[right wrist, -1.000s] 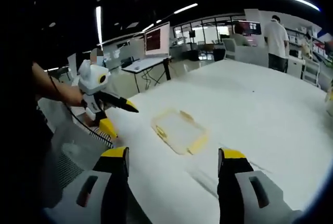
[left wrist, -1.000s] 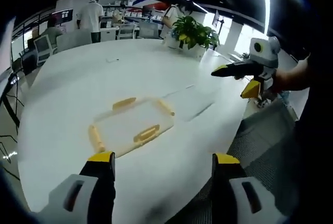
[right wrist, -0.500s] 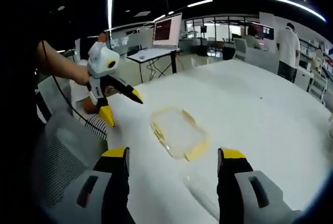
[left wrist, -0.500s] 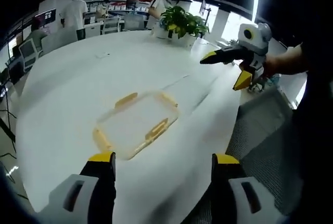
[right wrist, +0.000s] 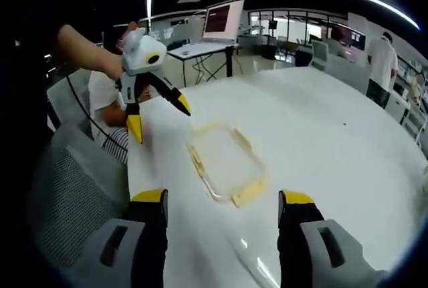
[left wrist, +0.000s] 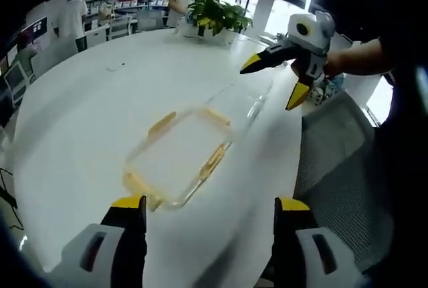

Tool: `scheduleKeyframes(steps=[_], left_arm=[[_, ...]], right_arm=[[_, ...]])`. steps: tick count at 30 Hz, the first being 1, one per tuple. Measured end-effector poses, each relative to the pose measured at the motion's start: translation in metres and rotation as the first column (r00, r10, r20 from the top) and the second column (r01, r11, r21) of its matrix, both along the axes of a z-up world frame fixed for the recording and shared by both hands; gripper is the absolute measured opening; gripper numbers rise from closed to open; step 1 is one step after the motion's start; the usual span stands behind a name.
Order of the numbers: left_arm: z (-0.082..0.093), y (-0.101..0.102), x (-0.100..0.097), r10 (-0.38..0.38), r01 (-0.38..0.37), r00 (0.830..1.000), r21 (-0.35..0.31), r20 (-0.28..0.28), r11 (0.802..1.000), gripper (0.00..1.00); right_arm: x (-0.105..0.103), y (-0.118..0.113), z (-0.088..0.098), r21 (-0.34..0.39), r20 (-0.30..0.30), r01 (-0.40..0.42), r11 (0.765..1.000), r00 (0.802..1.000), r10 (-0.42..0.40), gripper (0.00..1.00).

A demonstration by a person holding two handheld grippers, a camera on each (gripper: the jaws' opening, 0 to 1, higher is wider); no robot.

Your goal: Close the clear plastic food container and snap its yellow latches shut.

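A clear plastic food container (left wrist: 179,156) (right wrist: 226,162) lies flat on the white table, with yellow latches (left wrist: 162,123) (right wrist: 245,195) along its sides. In the left gripper view my left gripper (left wrist: 208,208) stands open just short of the container, nothing between its jaws. My right gripper (left wrist: 273,82) comes in from the upper right, open, above the table edge beyond the container. In the right gripper view my right gripper (right wrist: 223,201) is open near the container's closest end, and the left gripper (right wrist: 158,114) hangs open past its far end, held by a hand.
The white table (left wrist: 87,107) (right wrist: 334,141) is wide and round-edged. A potted plant (left wrist: 212,14) stands at its far side. A grey mesh chair (left wrist: 341,168) (right wrist: 73,194) sits by the near edge. People stand at desks in the background (left wrist: 70,17).
Both views have closed in on the container and tilted down over it. Each gripper looms larger in the other's view. Both stay open; the container has not moved.
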State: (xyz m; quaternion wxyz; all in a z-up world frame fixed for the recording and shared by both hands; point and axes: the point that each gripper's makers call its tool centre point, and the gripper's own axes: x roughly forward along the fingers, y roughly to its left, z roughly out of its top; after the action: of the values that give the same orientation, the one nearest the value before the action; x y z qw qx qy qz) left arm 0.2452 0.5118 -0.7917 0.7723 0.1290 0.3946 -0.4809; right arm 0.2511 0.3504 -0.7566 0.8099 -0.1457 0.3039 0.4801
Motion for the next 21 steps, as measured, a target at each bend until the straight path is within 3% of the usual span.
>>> scheduleKeyframes(steps=[6, 8, 13, 21], left_arm=[[-0.004, 0.007, 0.010, -0.053, 0.053, 0.999, 0.021, 0.000, 0.998, 0.74], [-0.007, 0.011, 0.013, -0.089, 0.088, 0.996, 0.057, 0.013, 0.994, 0.73], [-0.012, 0.015, 0.019, -0.114, 0.114, 0.993, 0.066, -0.006, 0.991, 0.71], [-0.017, 0.018, 0.032, -0.177, 0.177, 0.984, 0.087, -0.007, 0.980, 0.70]], right_arm=[[0.007, 0.005, -0.009, -0.048, -0.012, -0.018, 0.999, 1.000, 0.018, 0.65], [0.009, 0.007, -0.010, -0.055, -0.020, -0.023, 0.998, 1.000, 0.022, 0.65], [0.017, 0.010, -0.017, -0.092, -0.025, -0.042, 0.995, 0.999, 0.040, 0.65], [0.029, 0.011, -0.033, -0.189, -0.056, -0.111, 0.976, 0.993, 0.102, 0.63]])
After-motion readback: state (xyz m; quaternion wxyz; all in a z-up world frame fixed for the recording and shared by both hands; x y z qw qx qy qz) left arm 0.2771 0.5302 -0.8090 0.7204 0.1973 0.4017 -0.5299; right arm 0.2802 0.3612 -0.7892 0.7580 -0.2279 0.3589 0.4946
